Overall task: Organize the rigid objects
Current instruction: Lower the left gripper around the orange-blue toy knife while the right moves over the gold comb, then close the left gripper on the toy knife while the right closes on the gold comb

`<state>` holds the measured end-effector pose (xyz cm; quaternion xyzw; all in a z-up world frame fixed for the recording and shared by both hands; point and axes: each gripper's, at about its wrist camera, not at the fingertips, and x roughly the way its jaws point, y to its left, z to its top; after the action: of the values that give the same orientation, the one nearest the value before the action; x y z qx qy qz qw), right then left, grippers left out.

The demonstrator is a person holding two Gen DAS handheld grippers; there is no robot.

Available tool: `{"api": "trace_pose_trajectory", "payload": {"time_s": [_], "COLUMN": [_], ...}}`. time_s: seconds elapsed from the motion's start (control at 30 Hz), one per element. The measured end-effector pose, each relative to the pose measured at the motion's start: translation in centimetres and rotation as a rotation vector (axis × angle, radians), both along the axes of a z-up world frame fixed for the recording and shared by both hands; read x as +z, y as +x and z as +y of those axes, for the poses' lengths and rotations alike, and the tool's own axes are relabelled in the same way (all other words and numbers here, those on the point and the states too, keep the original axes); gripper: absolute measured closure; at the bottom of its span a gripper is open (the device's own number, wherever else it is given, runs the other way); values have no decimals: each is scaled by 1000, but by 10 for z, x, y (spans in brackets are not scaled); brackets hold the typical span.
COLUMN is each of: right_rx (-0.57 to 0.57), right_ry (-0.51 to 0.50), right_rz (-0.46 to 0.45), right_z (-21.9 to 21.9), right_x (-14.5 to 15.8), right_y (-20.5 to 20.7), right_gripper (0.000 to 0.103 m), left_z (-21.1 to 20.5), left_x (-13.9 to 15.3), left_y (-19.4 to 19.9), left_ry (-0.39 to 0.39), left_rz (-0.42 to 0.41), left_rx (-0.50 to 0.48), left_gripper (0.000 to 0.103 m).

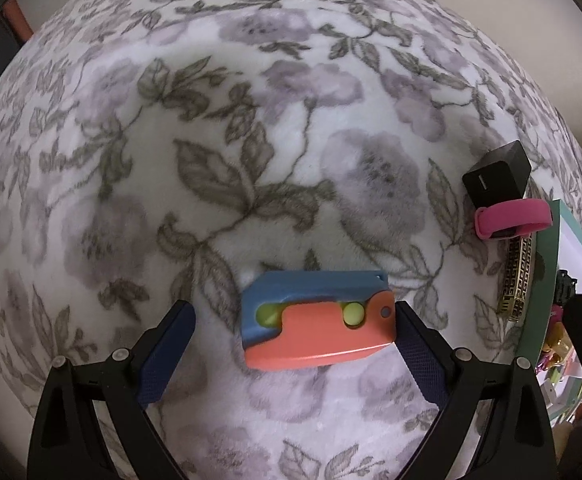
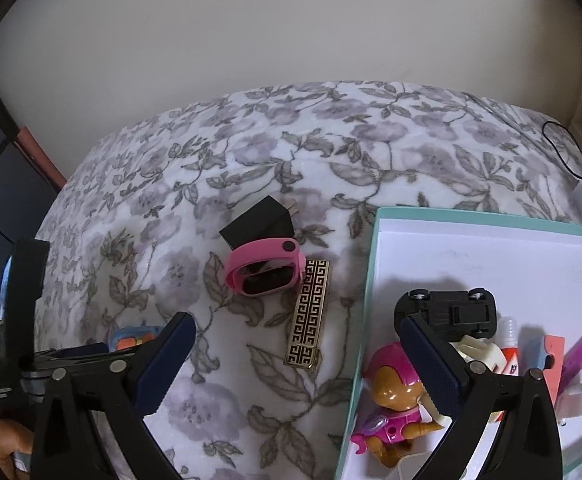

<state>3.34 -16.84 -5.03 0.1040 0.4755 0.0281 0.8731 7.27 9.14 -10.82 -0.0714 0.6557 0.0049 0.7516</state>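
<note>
Blue-and-orange toy (image 1: pixel 317 318) lies on floral blanket (image 1: pixel 211 140) between the wide-spread left claw (image 1: pixel 293 344) fingers.

Watch (image 2: pixel 266 270) before charger (image 2: pixel 257 224), beside lighter (image 2: pixel 308 314); box (image 2: pixel 487 222) right.

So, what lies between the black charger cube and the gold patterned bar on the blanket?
The pink smartwatch lies between the black charger cube and the gold patterned bar, leaning against the cube and touching the bar's top end. The right wrist view shows it best.

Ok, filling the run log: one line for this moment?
left gripper: open, straddling blue-and-orange plastic toy | right gripper: open, empty | teal-rimmed box: partly filled
</note>
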Motion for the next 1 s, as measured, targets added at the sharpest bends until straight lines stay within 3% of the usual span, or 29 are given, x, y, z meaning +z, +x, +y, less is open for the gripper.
{"api": "trace_pose_trajectory", "payload": {"time_s": [0.13,0.3,0.5,0.67,1.0], "right_rx": [-1,-9,-29,2,32], "right_ry": [-1,-7,7,-13,-73], "right_rz": [7,5,0,-7,56], "right_z": [0,-1,-4,4,16], "right_x": [-3,-6,-6,-5,-26], "right_y": [3,9,13,15,22], "right_gripper": [7,11,24,48,63], "left_z": [3,-6,-11,-17,-19], "left_x": [1,4,8,15,24], "left_y": [-5,-14,-22,-15,0], "left_ry": [-5,-40,-66,-104,-101], "left_rz": [9,9,9,-11,-28], "left_rx": [-3,-34,-34,13,22], "left_gripper": [8,30,30,31,31]}}
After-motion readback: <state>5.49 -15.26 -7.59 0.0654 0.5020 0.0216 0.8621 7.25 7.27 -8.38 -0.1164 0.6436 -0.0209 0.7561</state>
